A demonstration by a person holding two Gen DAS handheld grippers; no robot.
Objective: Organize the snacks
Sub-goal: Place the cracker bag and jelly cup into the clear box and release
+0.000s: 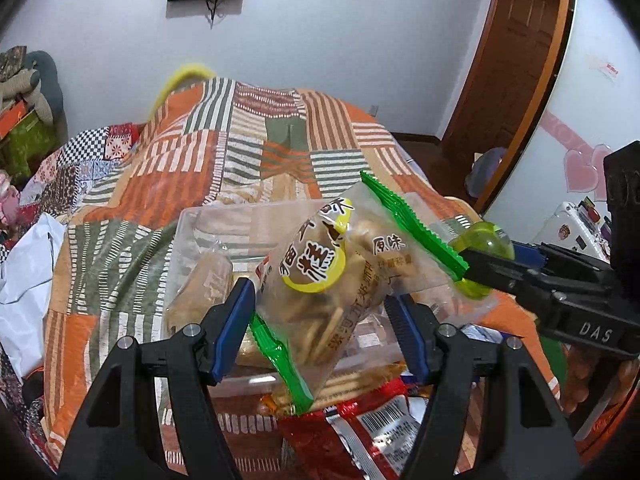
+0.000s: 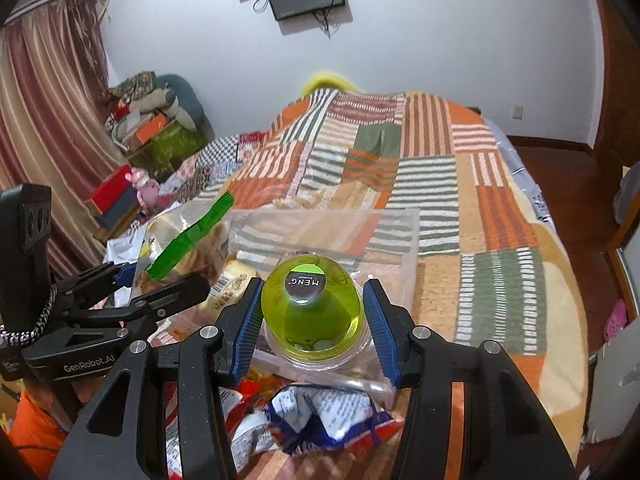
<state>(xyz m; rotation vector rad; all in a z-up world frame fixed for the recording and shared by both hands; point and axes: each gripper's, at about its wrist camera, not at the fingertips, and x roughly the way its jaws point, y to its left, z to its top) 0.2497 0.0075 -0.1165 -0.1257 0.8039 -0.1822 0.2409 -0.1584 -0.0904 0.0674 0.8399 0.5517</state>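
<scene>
- Clear bin (image 2: pixel 404 236): biscuit packs inside; contents blurred
- Left gripper (image 1: pixel 320 312): clamps cracker bag (image 1: pixel 320 276)
- Right gripper (image 2: pixel 312 320): pinches green jelly cup (image 2: pixel 312 304); wrappers (image 2: pixel 324 420) near, cut off

The biscuit packet (image 1: pixel 332 280) reads "原味", with larger Chinese characters on its yellow badge. The green jelly cup (image 2: pixel 312 306) says "MENG". The right gripper (image 1: pixel 472 268) reads "DAS"; the left gripper (image 2: pixel 164 280) "GenRobot.AI".

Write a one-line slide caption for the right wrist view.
Right gripper holds a green jelly cup between its fingers over a clear plastic bin; the left gripper carries a biscuit bag alongside.
</scene>
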